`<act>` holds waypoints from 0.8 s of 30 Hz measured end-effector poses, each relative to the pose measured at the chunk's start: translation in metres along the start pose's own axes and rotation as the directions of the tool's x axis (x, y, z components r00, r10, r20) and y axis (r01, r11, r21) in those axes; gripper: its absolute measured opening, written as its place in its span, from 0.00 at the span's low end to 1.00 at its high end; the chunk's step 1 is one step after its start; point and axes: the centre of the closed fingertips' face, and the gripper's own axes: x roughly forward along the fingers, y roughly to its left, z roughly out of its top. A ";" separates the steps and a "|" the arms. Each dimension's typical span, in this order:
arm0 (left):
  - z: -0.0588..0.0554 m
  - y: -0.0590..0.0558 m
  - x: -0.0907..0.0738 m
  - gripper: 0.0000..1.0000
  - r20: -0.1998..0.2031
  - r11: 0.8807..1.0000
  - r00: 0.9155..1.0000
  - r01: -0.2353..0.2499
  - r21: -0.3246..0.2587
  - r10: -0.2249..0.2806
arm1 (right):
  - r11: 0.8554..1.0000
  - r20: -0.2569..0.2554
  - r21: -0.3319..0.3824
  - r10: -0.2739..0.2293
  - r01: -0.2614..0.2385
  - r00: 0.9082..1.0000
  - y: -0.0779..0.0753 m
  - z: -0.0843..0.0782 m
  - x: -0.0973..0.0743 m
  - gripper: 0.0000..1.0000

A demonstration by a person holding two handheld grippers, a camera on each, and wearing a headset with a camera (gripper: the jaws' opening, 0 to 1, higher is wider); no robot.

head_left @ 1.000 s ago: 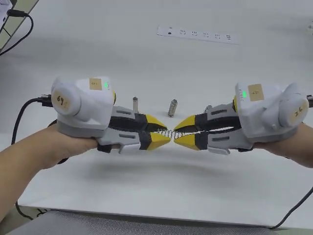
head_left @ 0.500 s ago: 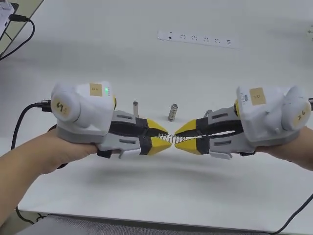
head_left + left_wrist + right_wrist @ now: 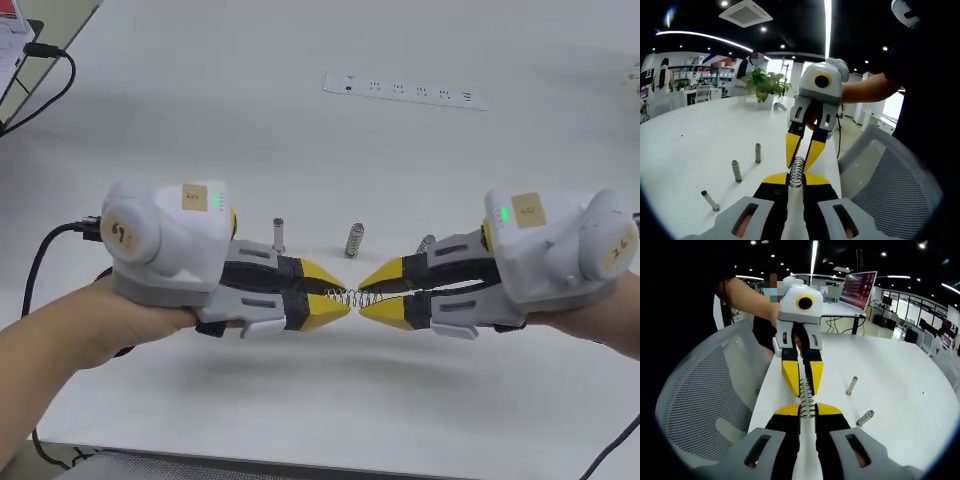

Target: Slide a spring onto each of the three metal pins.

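Note:
A short spring (image 3: 353,296) spans the gap between my two grippers, which meet tip to tip above the white table's near part. My left gripper (image 3: 338,297) is shut on the spring's left end and my right gripper (image 3: 367,297) on its right end. In the left gripper view the spring (image 3: 796,170) runs from my own jaws into the right gripper (image 3: 802,159). Behind stand a bare metal pin (image 3: 278,233), a pin wearing a spring (image 3: 354,240), and a third pin (image 3: 428,243) half hidden by the right gripper. The bare pin (image 3: 852,385) and a sprung pin (image 3: 865,417) appear in the right gripper view.
A white power strip (image 3: 405,90) lies at the far side of the table (image 3: 300,150). A black cable (image 3: 45,70) loops at the far left. The table's front edge runs just below the grippers, with a mesh chair (image 3: 715,405) beside it.
Both grippers stay tip to tip with the spring between them. The picture has shifted slightly with the head; nothing on the table has moved.

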 end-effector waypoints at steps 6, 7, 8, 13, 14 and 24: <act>0.002 0.000 -0.001 0.02 0.005 1.000 1.000 -0.001 -0.003 0.001 | 0.999 0.009 0.044 -0.015 0.015 1.000 -0.004 0.000 -0.003 0.10; 0.002 -0.001 -0.001 0.02 0.007 1.000 1.000 0.002 -0.007 -0.002 | 0.999 0.014 0.048 -0.012 0.011 1.000 -0.003 0.000 -0.003 0.10; 0.002 -0.001 -0.001 0.02 0.007 1.000 1.000 0.002 -0.009 -0.002 | 0.999 0.014 0.049 -0.013 0.012 1.000 -0.003 0.000 -0.003 0.10; 0.000 -0.002 -0.001 0.02 -0.001 1.000 1.000 0.004 -0.004 -0.004 | 0.999 -0.004 0.051 -0.010 0.010 1.000 -0.001 -0.005 -0.003 0.10; 0.000 -0.001 -0.002 0.02 -0.001 1.000 1.000 0.004 -0.004 -0.004 | 0.999 -0.003 0.052 -0.009 0.009 1.000 -0.001 -0.006 -0.003 0.11; 0.004 0.001 -0.004 0.02 0.012 1.000 1.000 0.009 -0.009 -0.009 | 0.998 0.012 0.052 -0.026 0.025 1.000 -0.004 -0.004 -0.004 0.08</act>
